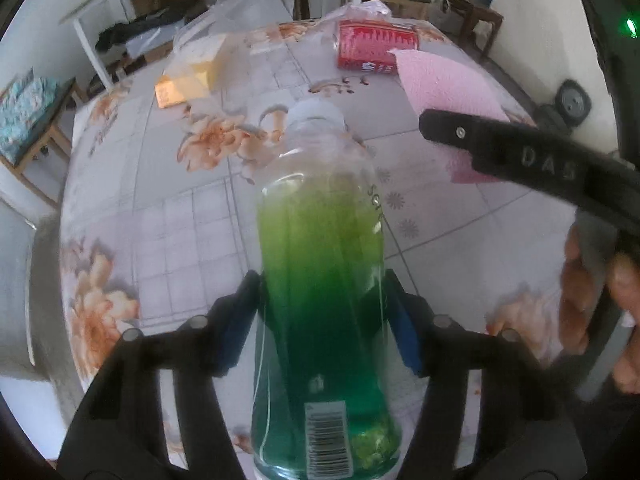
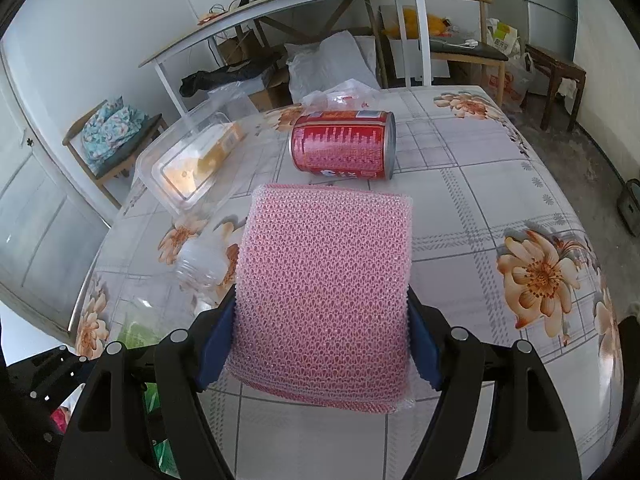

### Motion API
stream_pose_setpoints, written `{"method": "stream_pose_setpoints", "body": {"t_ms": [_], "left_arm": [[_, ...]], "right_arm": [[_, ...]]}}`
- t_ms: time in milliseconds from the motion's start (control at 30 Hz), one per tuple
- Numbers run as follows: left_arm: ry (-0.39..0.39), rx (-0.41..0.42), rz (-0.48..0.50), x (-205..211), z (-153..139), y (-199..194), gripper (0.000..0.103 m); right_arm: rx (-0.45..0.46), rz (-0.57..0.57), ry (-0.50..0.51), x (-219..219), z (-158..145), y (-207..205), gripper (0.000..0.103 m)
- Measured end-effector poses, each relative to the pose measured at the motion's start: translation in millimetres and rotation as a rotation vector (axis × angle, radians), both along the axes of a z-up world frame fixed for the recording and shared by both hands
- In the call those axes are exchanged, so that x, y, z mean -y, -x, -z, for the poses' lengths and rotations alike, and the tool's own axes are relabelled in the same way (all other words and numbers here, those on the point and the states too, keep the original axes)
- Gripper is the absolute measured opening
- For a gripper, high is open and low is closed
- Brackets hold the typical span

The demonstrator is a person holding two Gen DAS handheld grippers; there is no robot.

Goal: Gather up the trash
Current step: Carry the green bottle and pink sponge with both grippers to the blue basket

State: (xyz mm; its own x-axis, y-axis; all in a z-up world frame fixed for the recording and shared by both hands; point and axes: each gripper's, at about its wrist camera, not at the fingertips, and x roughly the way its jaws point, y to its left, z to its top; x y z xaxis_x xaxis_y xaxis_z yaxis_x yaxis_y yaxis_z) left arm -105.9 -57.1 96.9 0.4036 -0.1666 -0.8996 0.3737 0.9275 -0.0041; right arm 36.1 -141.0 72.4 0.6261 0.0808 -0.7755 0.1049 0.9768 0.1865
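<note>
My left gripper [image 1: 322,320] is shut on a clear plastic bottle [image 1: 320,280] with a green label and a white cap, held above the table, cap pointing away. My right gripper [image 2: 322,332] is shut on a pink mesh sponge [image 2: 326,288], held above the table; the sponge [image 1: 444,80] and a right finger [image 1: 520,156] also show in the left wrist view. A red can [image 2: 344,146] lies on its side further back, also in the left wrist view [image 1: 372,48]. The bottle's cap end [image 2: 200,264] shows left of the sponge.
A clear plastic box [image 2: 188,160] holding a yellow carton sits at the table's back left, also in the left wrist view [image 1: 192,76]. Crumpled clear plastic [image 2: 340,94] lies behind the can. The table has a floral cloth [image 2: 540,272]. Chairs and a white desk [image 2: 280,4] stand beyond.
</note>
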Motion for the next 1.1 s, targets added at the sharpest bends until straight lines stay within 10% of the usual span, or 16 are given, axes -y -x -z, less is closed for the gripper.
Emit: {"method": "stream_pose_setpoints", "body": {"t_ms": [367, 667, 1100], "left_arm": [[0.054, 0.12, -0.068, -36, -54, 41, 0.057], [0.04, 0.194, -0.367, -179, -87, 167, 0.057], [-0.039, -0.198, -0.988, -383, 120, 423, 0.057]], "right_arm": [[0.02, -0.047, -0.008, -13, -6, 4, 0.073], [0.089, -0.208, -0.008, -68, -29, 27, 0.073], [0.133, -0.676, -0.093, -266, -54, 128, 0.073]]}}
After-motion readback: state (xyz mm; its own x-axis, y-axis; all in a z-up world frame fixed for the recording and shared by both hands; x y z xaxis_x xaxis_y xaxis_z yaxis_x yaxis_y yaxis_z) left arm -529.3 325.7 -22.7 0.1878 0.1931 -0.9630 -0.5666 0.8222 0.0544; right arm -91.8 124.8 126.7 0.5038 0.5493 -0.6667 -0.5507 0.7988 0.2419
